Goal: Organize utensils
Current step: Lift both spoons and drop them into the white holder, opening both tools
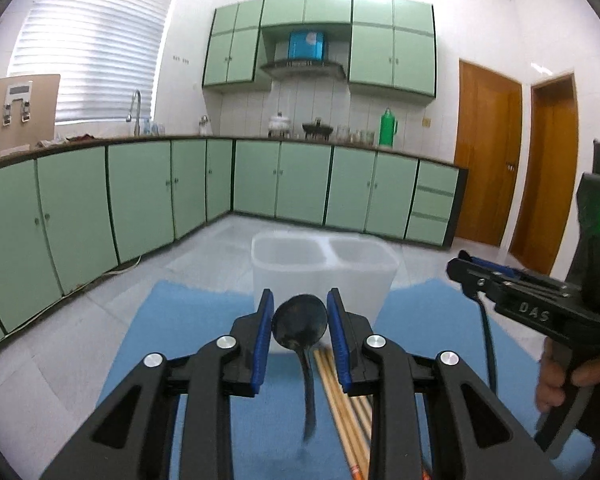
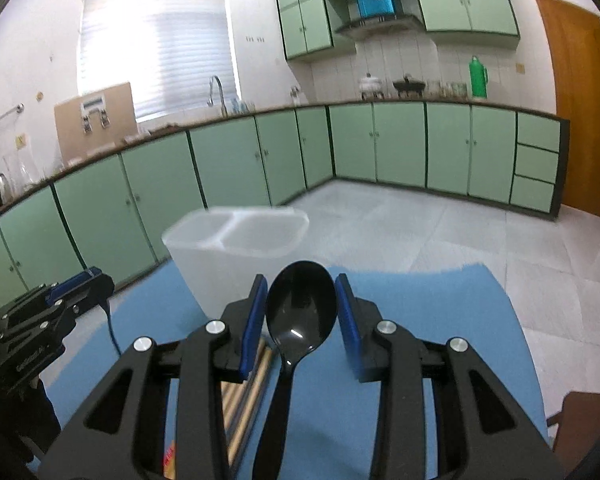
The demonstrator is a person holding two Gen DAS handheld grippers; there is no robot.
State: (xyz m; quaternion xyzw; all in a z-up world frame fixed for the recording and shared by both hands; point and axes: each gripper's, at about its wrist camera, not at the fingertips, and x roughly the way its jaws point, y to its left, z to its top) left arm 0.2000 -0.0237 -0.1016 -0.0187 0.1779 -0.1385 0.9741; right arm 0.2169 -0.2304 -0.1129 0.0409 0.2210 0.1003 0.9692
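Your right gripper (image 2: 301, 314) has a black spoon (image 2: 298, 320) clamped by its bowl between the blue pads (image 2: 254, 320), handle trailing back toward you. Just ahead sits the white two-part bin (image 2: 204, 264) on the blue mat (image 2: 440, 320). Wooden chopsticks (image 2: 252, 392) lie under your left finger. Your left gripper (image 2: 82, 280) hangs at the left edge, a dark handle dangling beneath it.

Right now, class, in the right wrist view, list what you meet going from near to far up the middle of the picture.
Black spoon between the right tongs → blue mat → translucent two-compartment container → tiled floor → green base cabinets → countertop
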